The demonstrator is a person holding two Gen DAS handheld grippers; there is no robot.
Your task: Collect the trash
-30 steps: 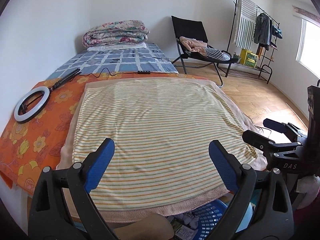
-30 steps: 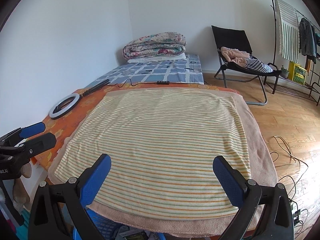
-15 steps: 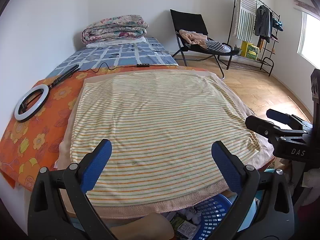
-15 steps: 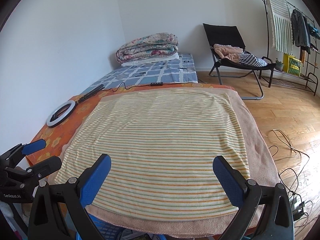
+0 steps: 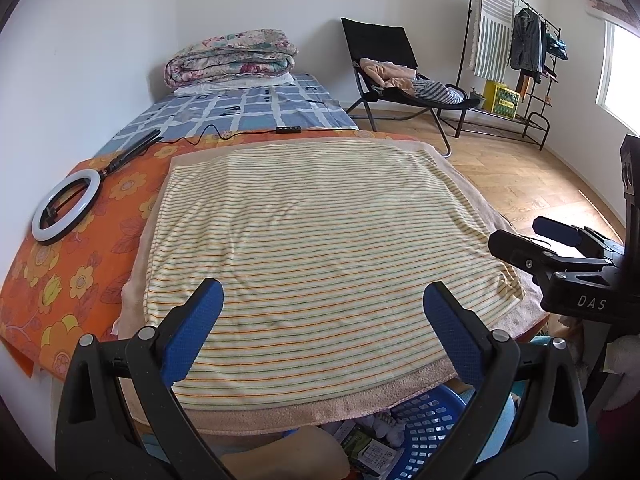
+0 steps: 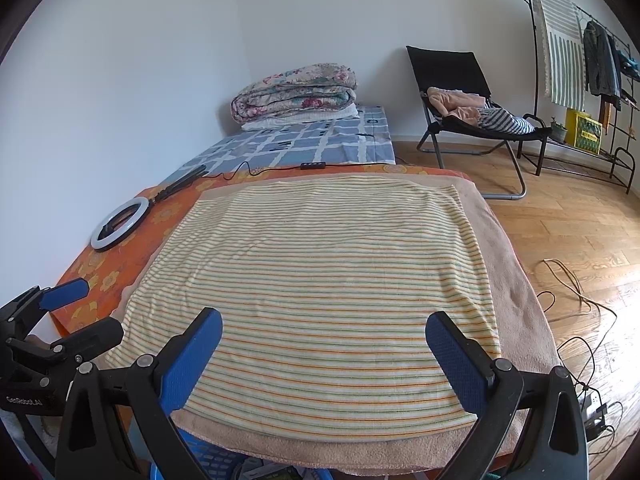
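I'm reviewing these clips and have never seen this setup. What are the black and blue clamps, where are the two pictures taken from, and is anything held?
Each clamp is a hand-held gripper carried by a person, with a camera looking along its two fingers. One view shows the left hand-held gripper, the other the right hand-held gripper; both are open and empty. Ahead lies a striped towel on an orange flowered cloth, with a ring light beside it. A blue basket holding scraps sits below the near edge.

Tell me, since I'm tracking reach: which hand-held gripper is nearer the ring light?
Left. The left hand-held gripper sits on the ring light's side; the right hand-held gripper is farther across the striped towel.
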